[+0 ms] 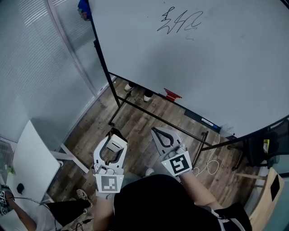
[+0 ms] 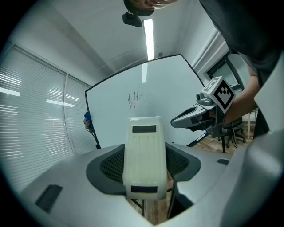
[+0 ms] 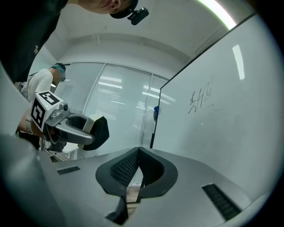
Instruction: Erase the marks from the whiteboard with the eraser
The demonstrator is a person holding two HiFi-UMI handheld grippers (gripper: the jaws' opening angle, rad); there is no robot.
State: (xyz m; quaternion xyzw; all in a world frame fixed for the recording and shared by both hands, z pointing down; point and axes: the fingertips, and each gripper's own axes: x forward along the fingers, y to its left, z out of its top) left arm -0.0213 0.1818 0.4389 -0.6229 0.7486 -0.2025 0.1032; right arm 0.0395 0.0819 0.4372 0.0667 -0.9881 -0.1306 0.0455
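The left gripper [image 1: 113, 140] is gripping the eraser [image 2: 143, 155], a cream-white block standing upright between its two jaws, with dark pads pressing on both of its sides. Gripper and eraser are hanging well short of the whiteboard [image 1: 216, 58], low in front of its bottom left corner and touching nothing on it. The marks [image 1: 179, 22], a short black scribble, are sitting high on the whiteboard near its top edge, well apart from the eraser. The right gripper [image 1: 159, 133] is hanging just beside the left one, also in front of the whiteboard's lower edge, with its jaws pressing together and nothing between them.

Between the grippers and the whiteboard, the black stand frame [image 1: 153, 115] is running along under the board over the wooden floor [image 1: 135, 126]. A white cable [image 1: 210, 167] is lying on the floor below the whiteboard's lower right part. A blue thing [image 1: 84, 9] is hanging at the whiteboard's top left corner. A white table [image 1: 31, 158] is standing well left of the whiteboard, by the blinds [image 1: 27, 54].

On the whiteboard's bottom ledge, a small red thing [image 1: 171, 94] is lying.
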